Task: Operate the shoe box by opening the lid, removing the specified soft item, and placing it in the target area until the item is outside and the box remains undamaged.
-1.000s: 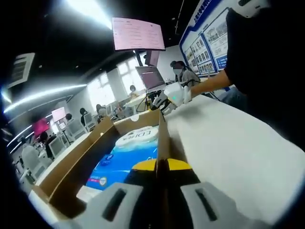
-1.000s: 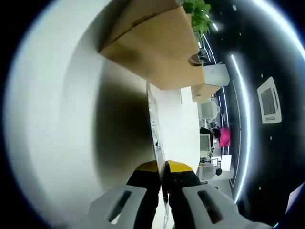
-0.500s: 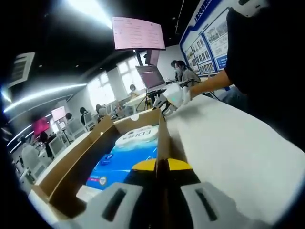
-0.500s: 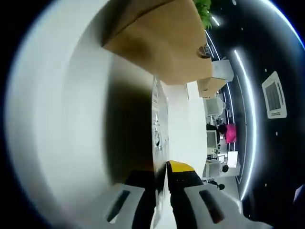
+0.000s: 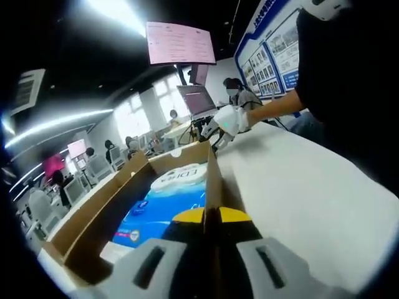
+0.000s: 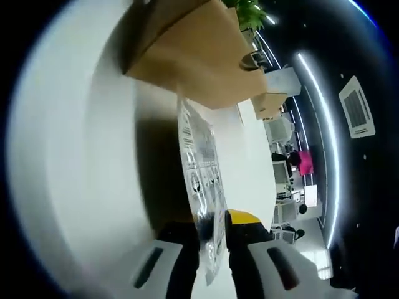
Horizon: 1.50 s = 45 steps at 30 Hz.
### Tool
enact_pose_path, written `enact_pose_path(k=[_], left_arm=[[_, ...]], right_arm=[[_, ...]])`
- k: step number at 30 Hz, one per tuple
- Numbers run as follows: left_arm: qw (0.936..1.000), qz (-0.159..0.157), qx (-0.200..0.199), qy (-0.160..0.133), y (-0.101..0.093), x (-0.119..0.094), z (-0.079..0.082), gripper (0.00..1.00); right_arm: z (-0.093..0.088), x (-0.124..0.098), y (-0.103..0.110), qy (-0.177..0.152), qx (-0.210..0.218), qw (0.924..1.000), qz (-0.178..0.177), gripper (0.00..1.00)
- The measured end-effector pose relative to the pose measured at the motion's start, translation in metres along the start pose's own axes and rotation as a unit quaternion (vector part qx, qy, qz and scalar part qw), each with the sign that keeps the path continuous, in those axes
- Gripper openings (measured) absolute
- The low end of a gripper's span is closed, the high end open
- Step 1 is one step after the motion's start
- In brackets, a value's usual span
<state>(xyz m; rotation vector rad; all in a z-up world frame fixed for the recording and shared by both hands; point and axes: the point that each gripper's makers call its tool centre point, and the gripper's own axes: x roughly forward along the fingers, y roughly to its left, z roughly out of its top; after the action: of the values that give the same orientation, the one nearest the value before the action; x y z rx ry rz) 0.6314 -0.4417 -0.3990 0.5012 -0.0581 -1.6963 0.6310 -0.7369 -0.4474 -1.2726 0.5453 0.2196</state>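
The left gripper has its yellow-tipped jaws pinched on the upright side wall of the open brown cardboard shoe box, steadying it on the white table. A blue-and-white soft pack lies inside. The right gripper, reached over by a person's gloved hand, is clamped on the edge of a thin clear printed plastic bag hanging beside the box. Best to keep the wall grip light and carry the bag slowly so it clears the cardboard.
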Motion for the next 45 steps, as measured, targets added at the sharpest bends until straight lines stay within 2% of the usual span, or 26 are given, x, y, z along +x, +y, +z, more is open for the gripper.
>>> enact_pose_path(k=[3,7,11,13,18,21,32,36,39,41,45], left_arm=[[1.0,0.001,0.001,0.0,0.0,0.0,0.0,0.06],[1.0,0.002,0.002,0.0,0.0,0.0,0.0,0.06],[1.0,0.002,0.002,0.001,0.0,0.0,0.0,0.06],[1.0,0.003,0.003,0.001,0.001,0.0,0.0,0.06],[1.0,0.003,0.004,0.001,0.001,0.0,0.0,0.06],[1.0,0.003,0.005,0.001,0.001,0.0,-0.001,0.06],[1.0,0.004,0.007,0.001,0.001,0.0,-0.001,0.06],[1.0,0.004,0.007,0.002,0.001,0.0,-0.001,0.06],[1.0,0.004,0.008,0.002,0.001,0.0,-0.001,0.06],[0.9999,0.005,0.009,0.003,0.001,0.0,-0.002,0.06],[0.9999,0.005,0.011,0.003,0.001,0.0,-0.001,0.06]], right_arm=[[-0.002,-0.003,0.004,0.005,0.005,1.0,0.002,0.14],[-0.003,-0.007,0.003,0.009,0.032,0.9994,0.004,0.16],[-0.005,-0.011,0.003,0.012,0.031,0.9994,0.003,0.17],[-0.005,-0.014,0.004,0.012,0.048,0.9987,0.009,0.19],[-0.007,-0.011,0.0,0.015,0.058,0.9982,0.009,0.2],[-0.011,-0.007,0.0,0.022,0.087,0.9958,0.017,0.21],[-0.013,-0.03,0.001,0.027,0.123,0.9916,0.031,0.24],[-0.007,-0.027,0.003,0.017,0.185,0.9814,0.048,0.26],[-0.009,-0.022,0.003,0.021,0.186,0.9808,0.055,0.29],[-0.01,-0.021,0.01,0.025,0.216,0.9736,0.07,0.3],[-0.006,-0.031,0.014,0.026,0.224,0.9709,0.08,0.31]])
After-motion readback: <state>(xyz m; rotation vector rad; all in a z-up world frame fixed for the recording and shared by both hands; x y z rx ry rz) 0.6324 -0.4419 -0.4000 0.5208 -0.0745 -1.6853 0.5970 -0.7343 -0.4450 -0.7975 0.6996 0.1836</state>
